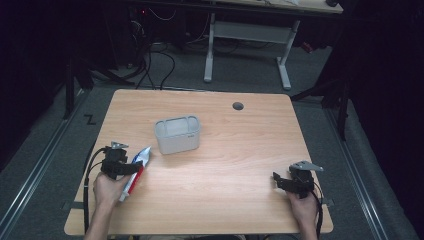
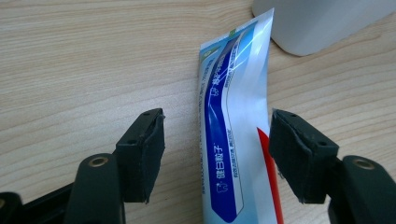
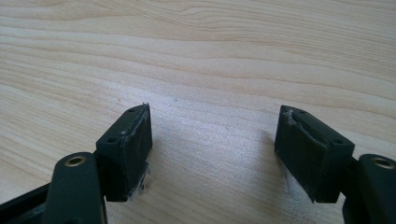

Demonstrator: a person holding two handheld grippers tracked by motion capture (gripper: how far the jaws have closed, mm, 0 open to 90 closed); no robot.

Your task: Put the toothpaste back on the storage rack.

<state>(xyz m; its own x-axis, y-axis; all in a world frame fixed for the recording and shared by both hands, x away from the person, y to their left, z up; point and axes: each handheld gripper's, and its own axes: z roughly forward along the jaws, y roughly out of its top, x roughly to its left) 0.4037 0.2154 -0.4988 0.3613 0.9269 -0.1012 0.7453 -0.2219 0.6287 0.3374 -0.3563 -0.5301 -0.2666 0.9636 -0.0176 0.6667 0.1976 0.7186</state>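
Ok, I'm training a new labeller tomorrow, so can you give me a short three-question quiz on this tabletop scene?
1. True or false: the left tongs are clamped tight on the toothpaste tube.
2. Which item stands just beyond the tube's flat crimped end? A) a mug B) a grey plastic bin C) a book
3. Fill in: between the pads of the right tongs you see bare ____.

Key
1. False: the tube lies on the wooden table between open jaws, with a clear gap at the left pad; contact at the right pad cannot be told.
2. B
3. Table wood; nothing is held there.
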